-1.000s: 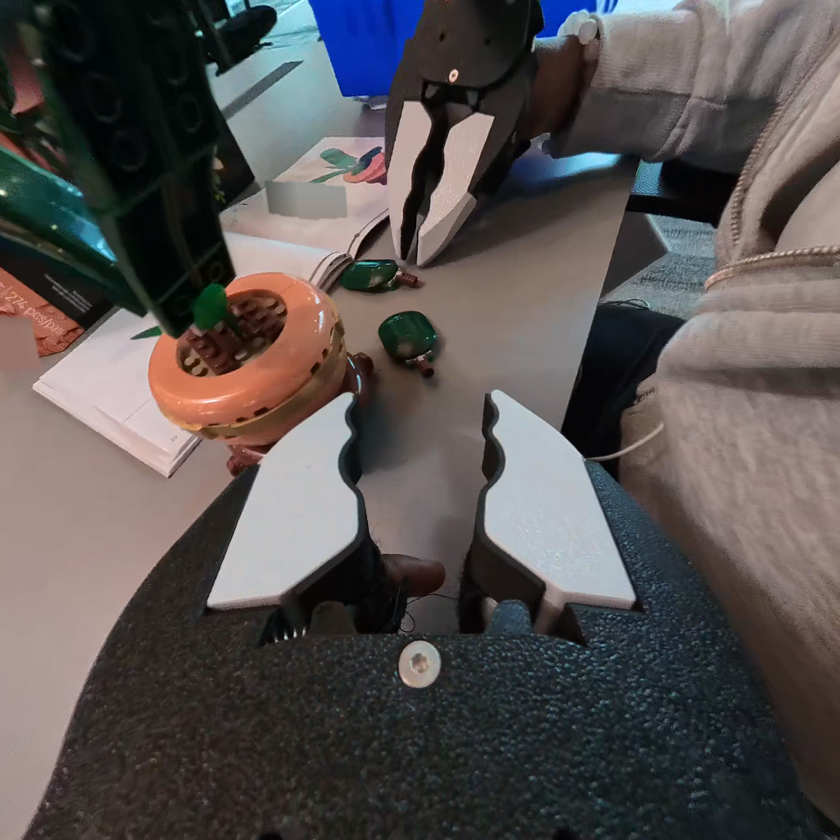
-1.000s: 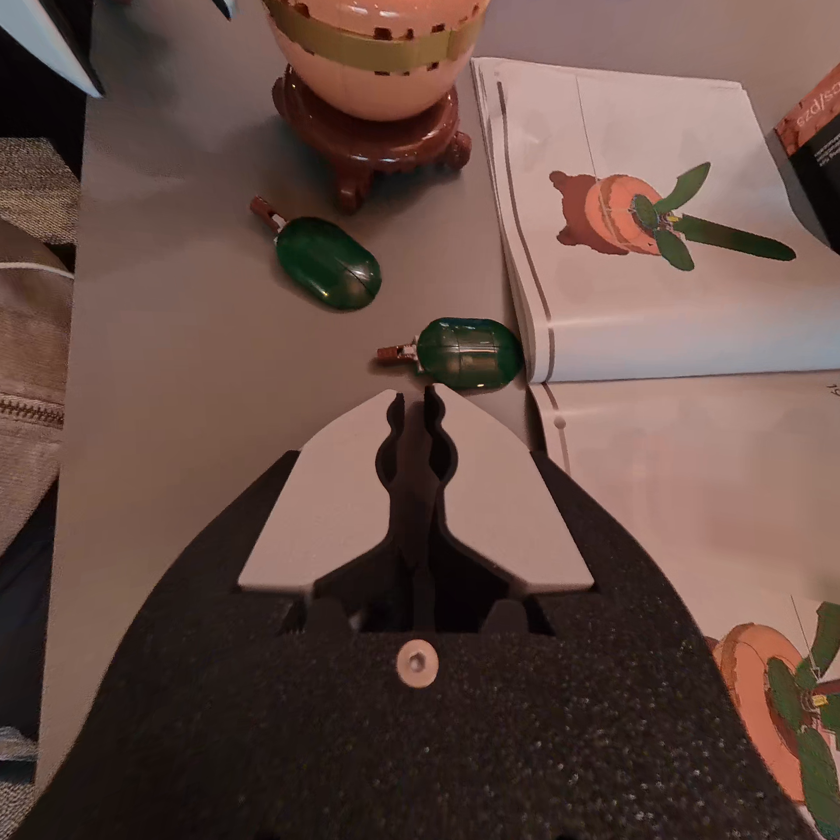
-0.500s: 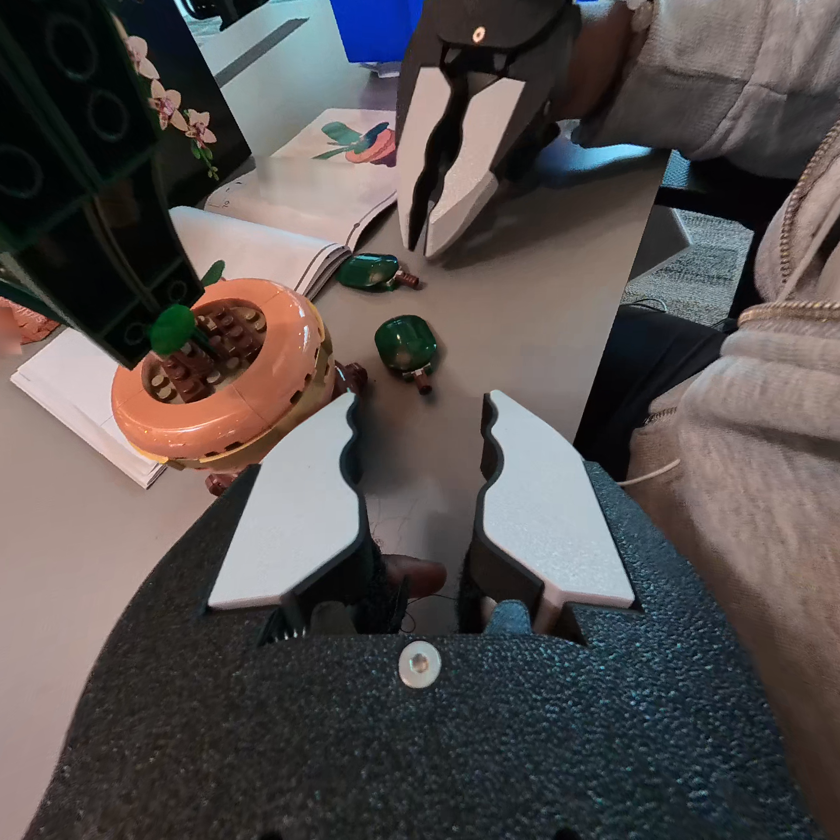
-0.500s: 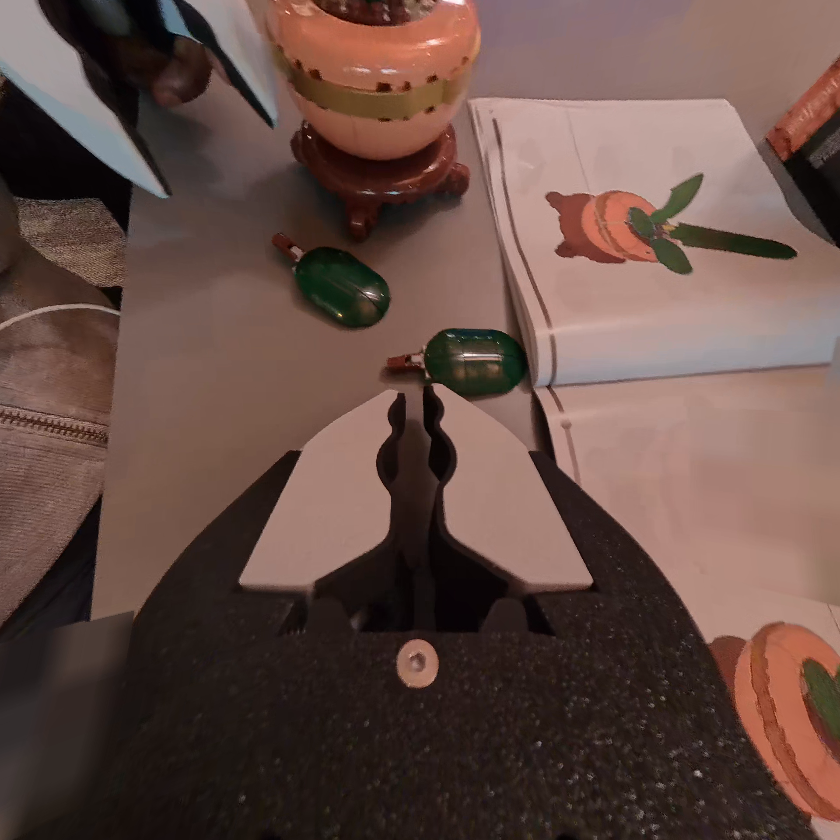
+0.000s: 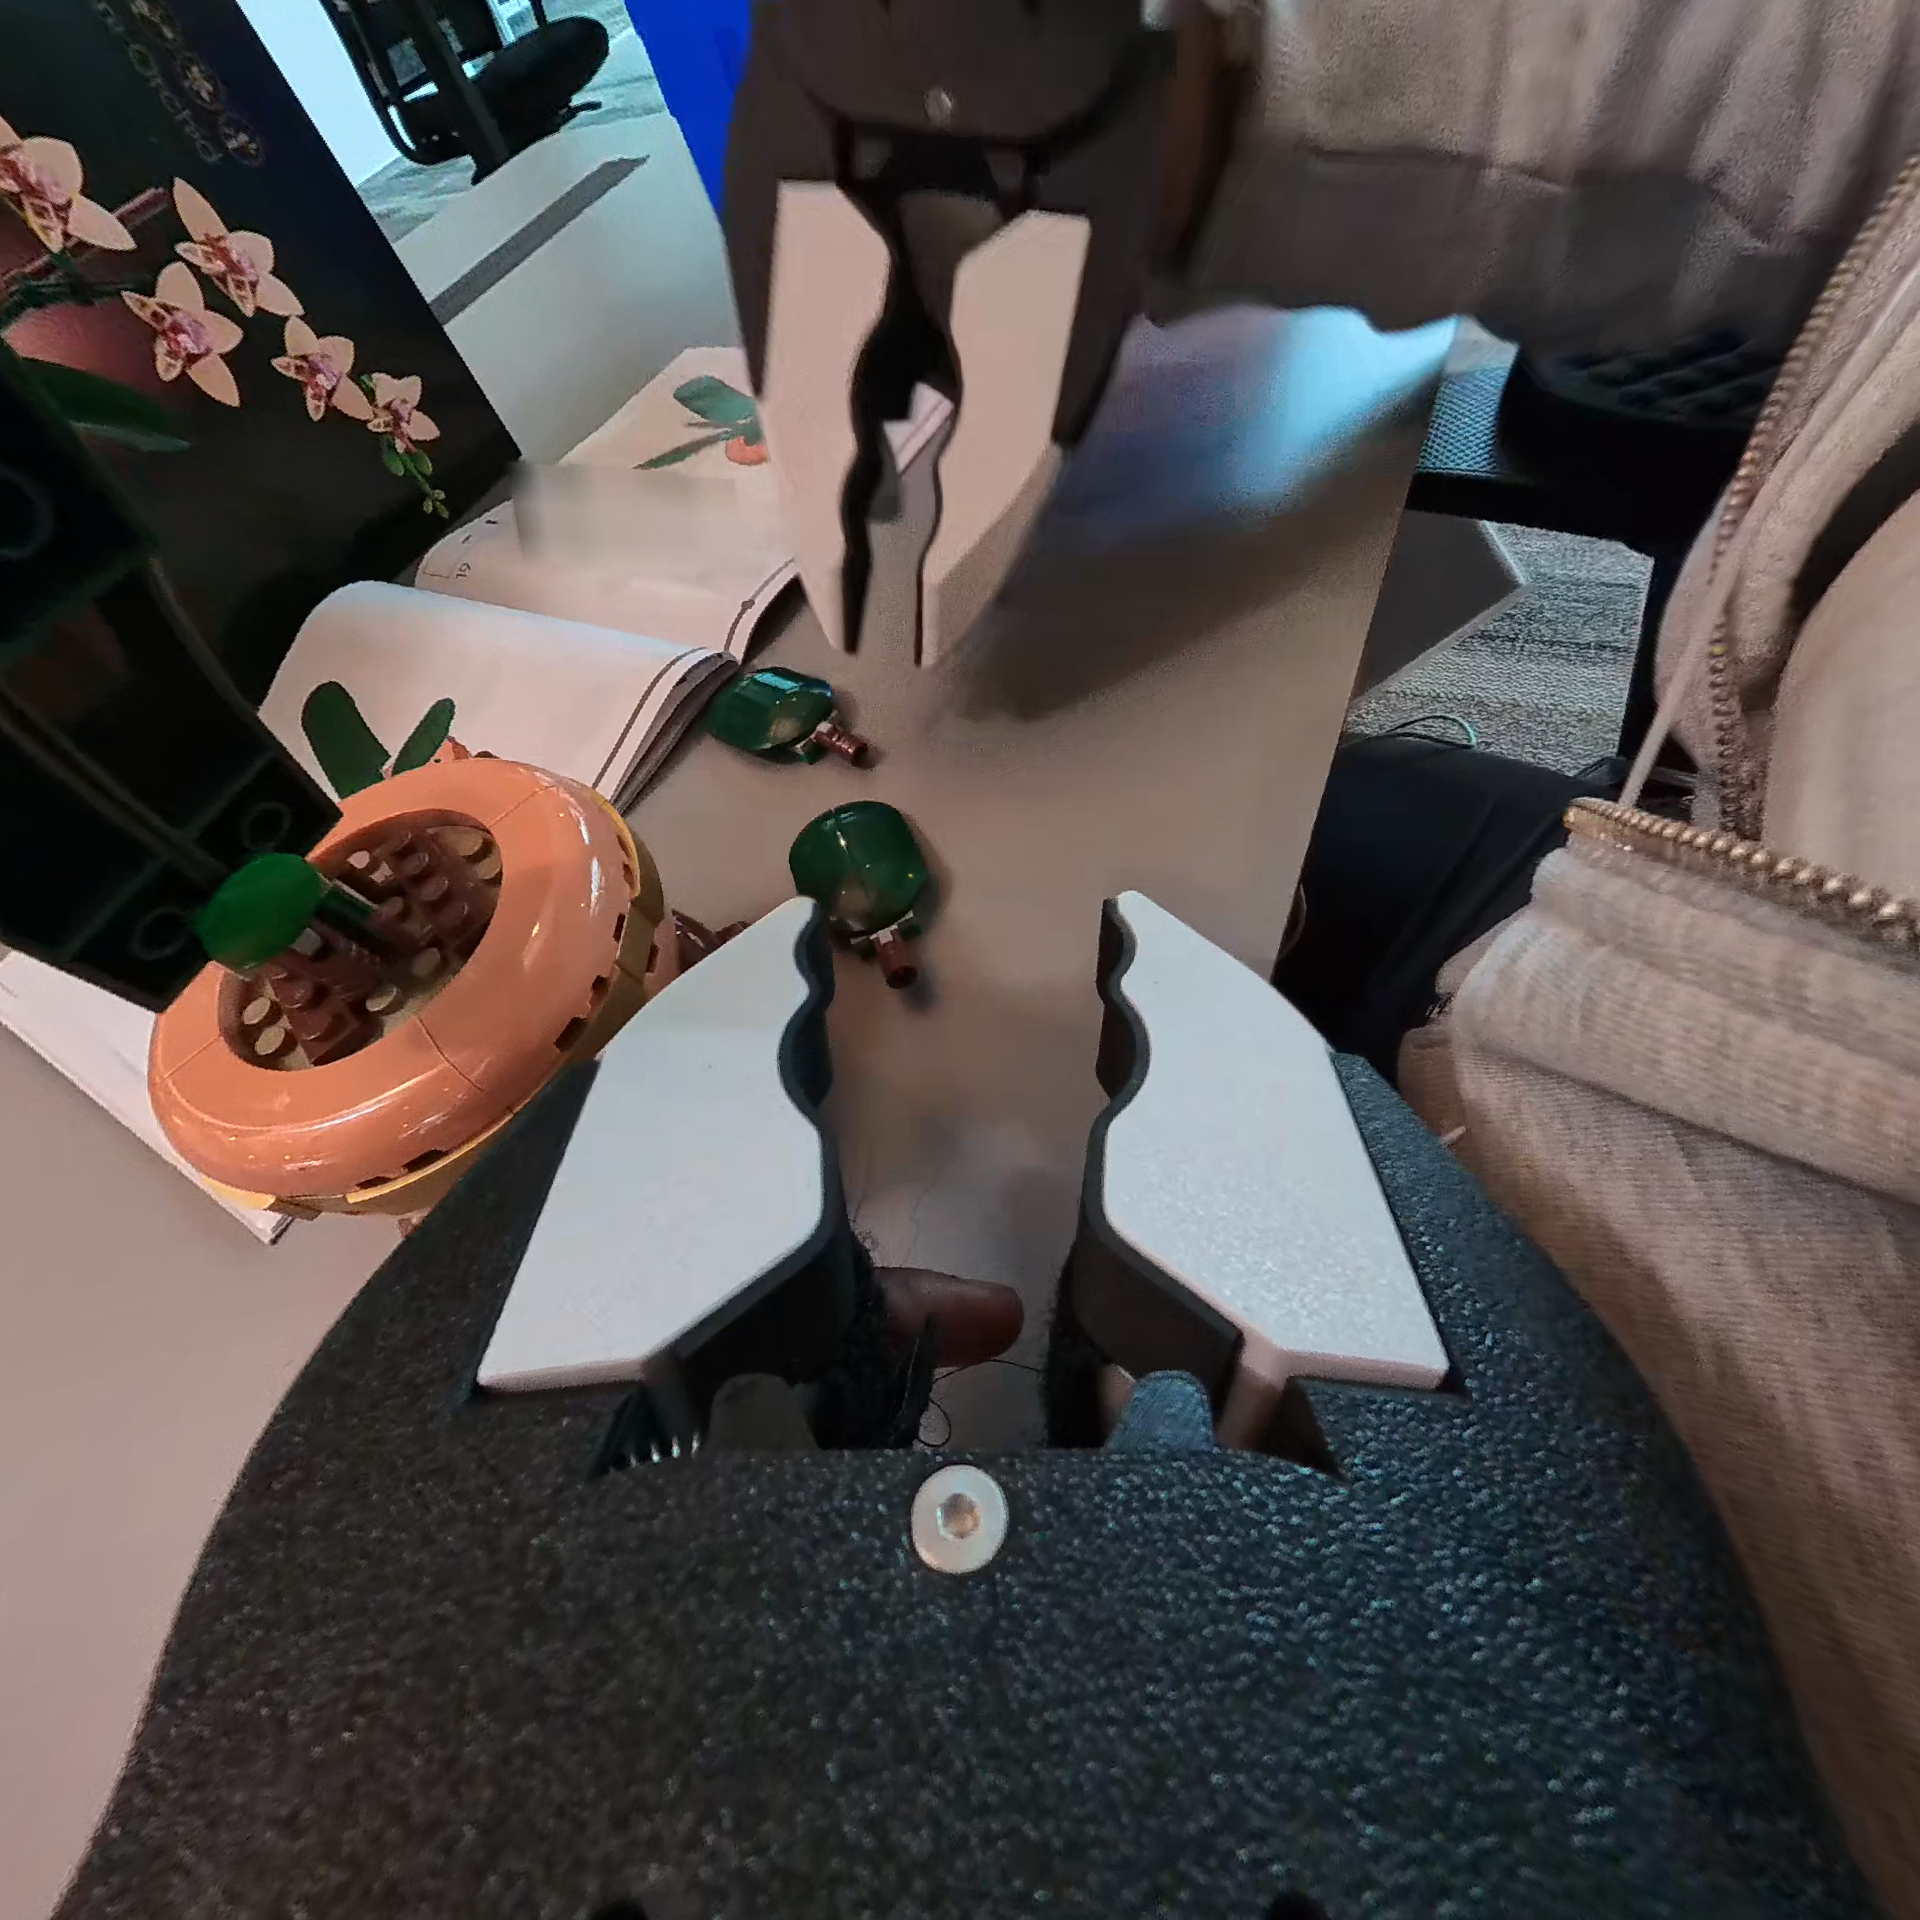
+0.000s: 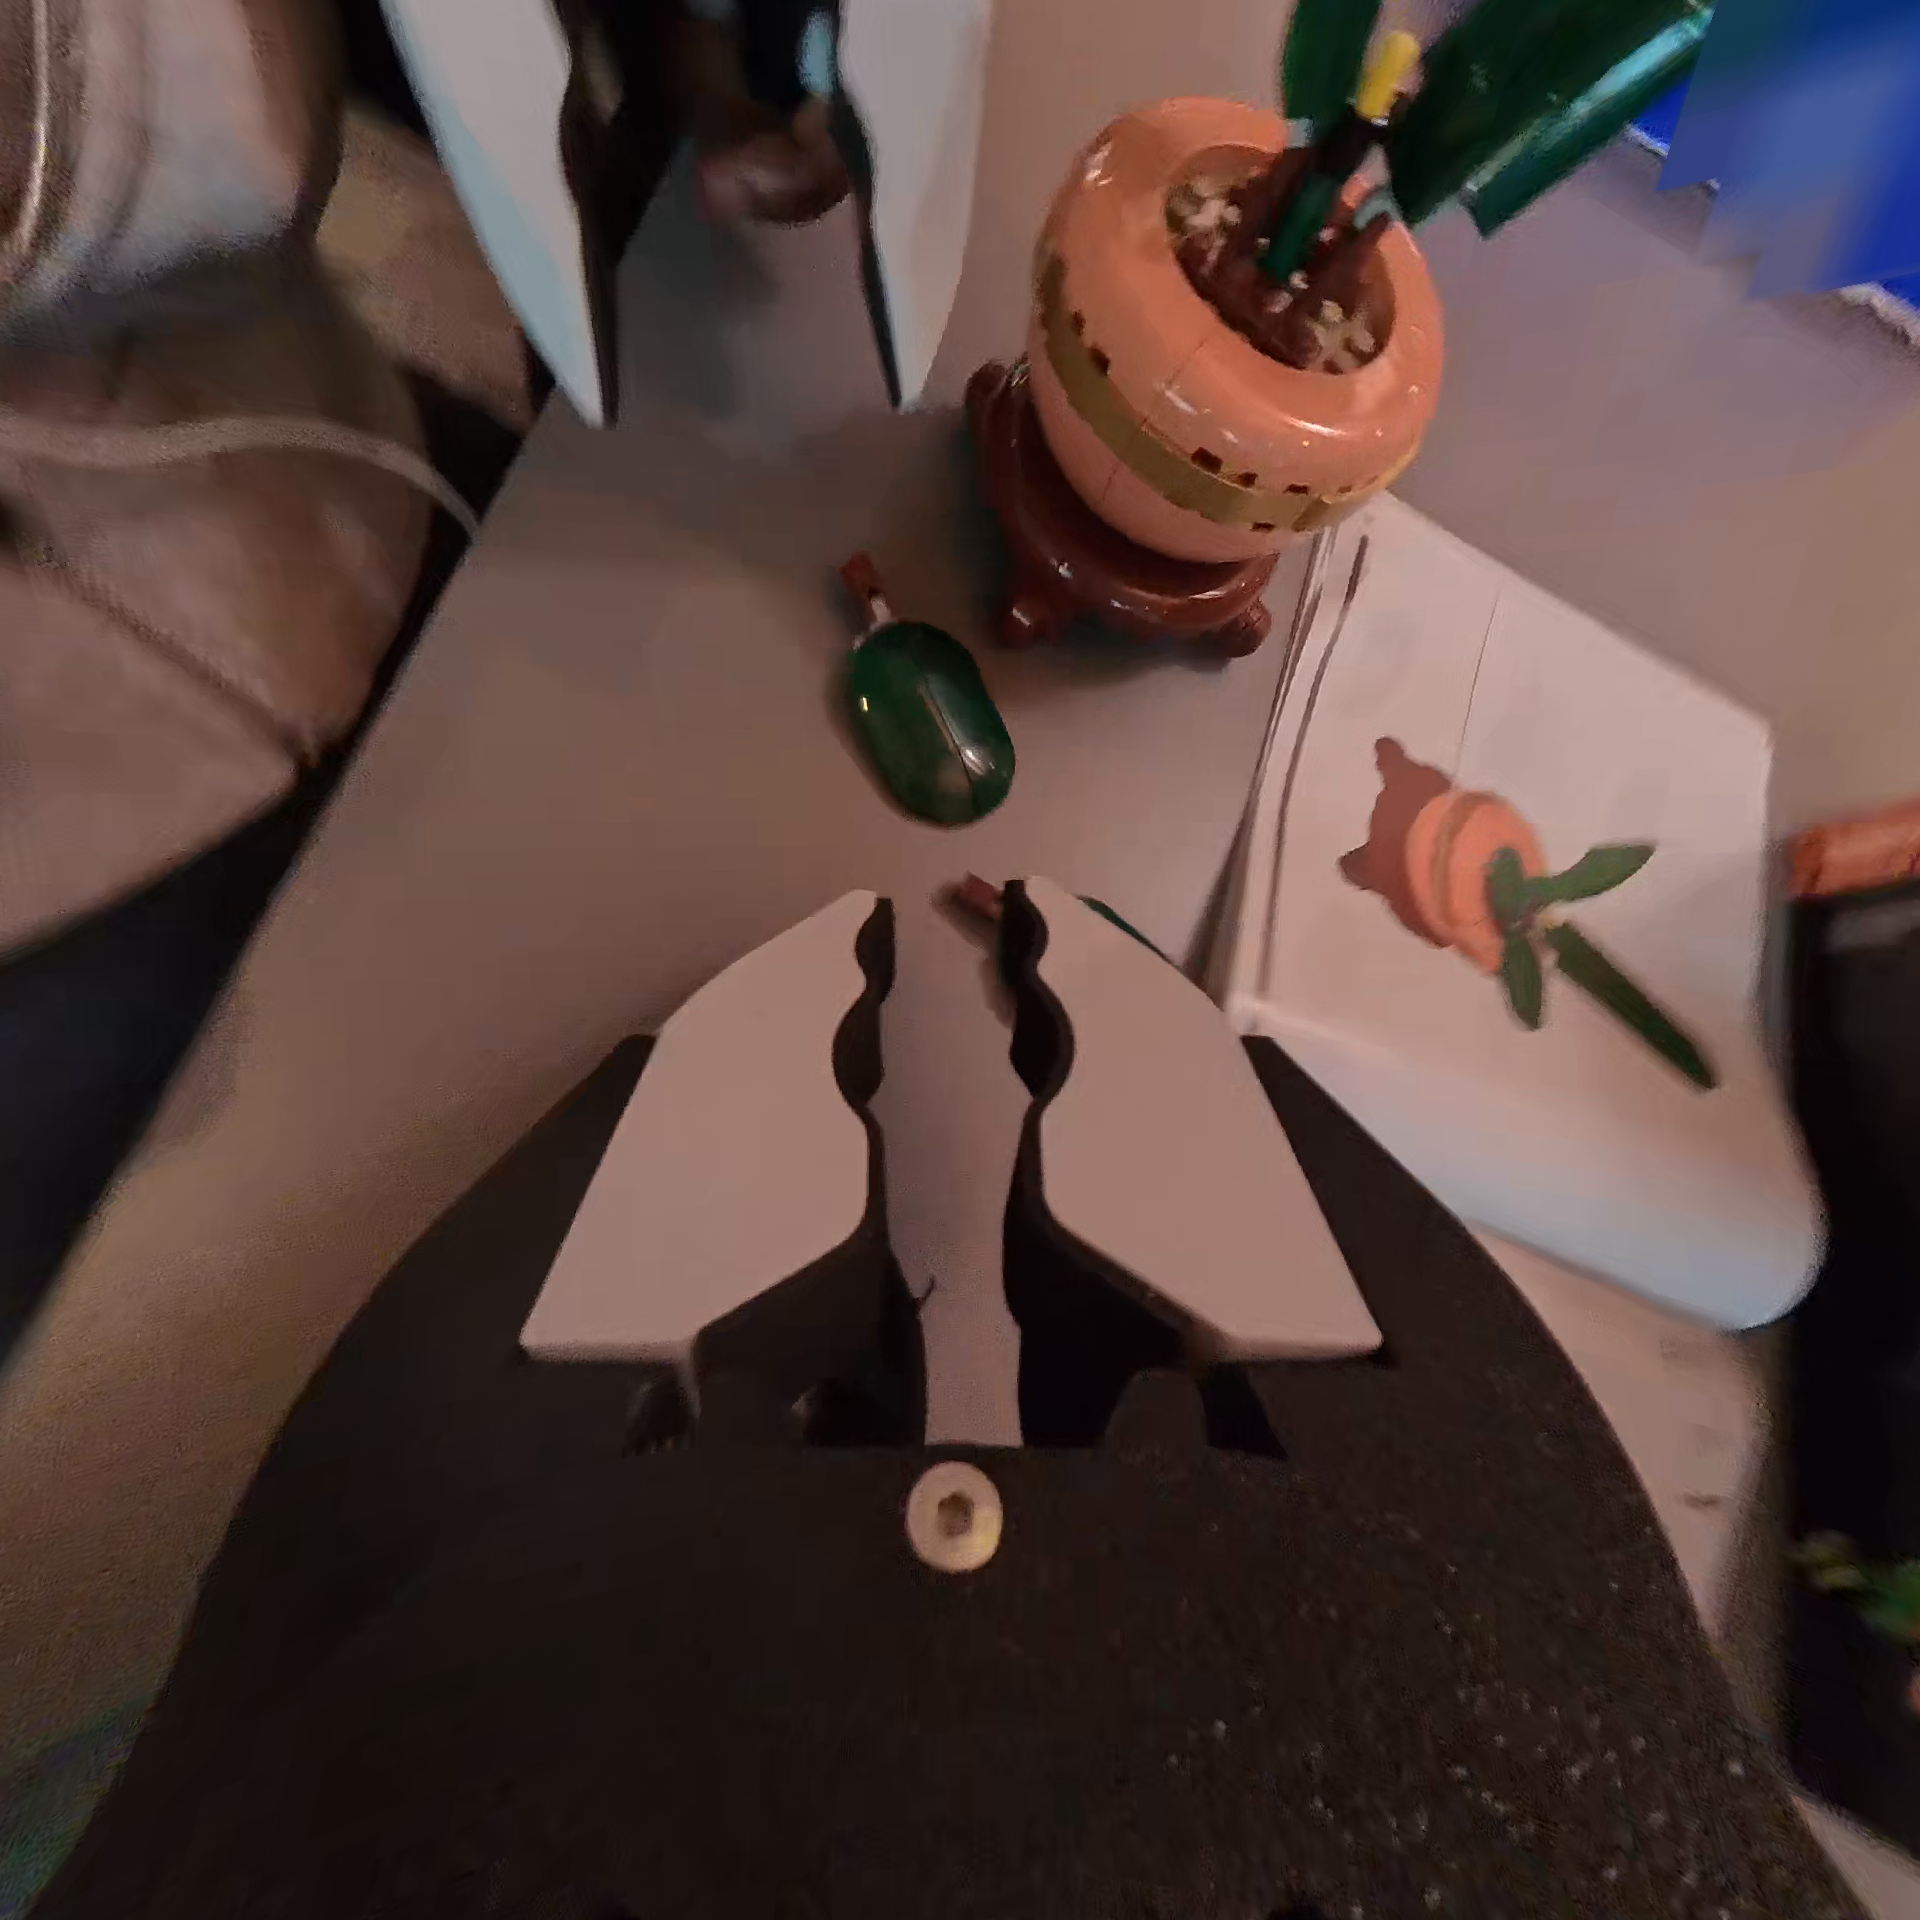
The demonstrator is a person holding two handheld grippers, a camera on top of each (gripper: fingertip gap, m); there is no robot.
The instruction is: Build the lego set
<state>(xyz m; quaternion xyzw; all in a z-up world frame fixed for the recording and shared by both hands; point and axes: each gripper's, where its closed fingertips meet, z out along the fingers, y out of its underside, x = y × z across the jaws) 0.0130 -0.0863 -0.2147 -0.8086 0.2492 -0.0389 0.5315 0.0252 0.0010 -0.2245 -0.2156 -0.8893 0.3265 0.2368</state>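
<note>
Grey-fingered left gripper (image 5: pixel 961 914) gapes wide and empty; right gripper (image 6: pixel 940 909), slightly parted, holds nothing.

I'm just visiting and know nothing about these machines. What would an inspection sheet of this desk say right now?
Surface: grey table, bare in the middle.
Job's things: peach lego pot on a brown stand, green leaves planted; two loose green leaf pieces, one beside the stand, the other by the booklet.
Clutter: open instruction booklet; dark set box.
Tongs: left tongs open, empty; right tongs slightly open, empty.
Cables: thin white cord on the person's clothing.
Surroundings: person in beige top; office chair behind.
</note>
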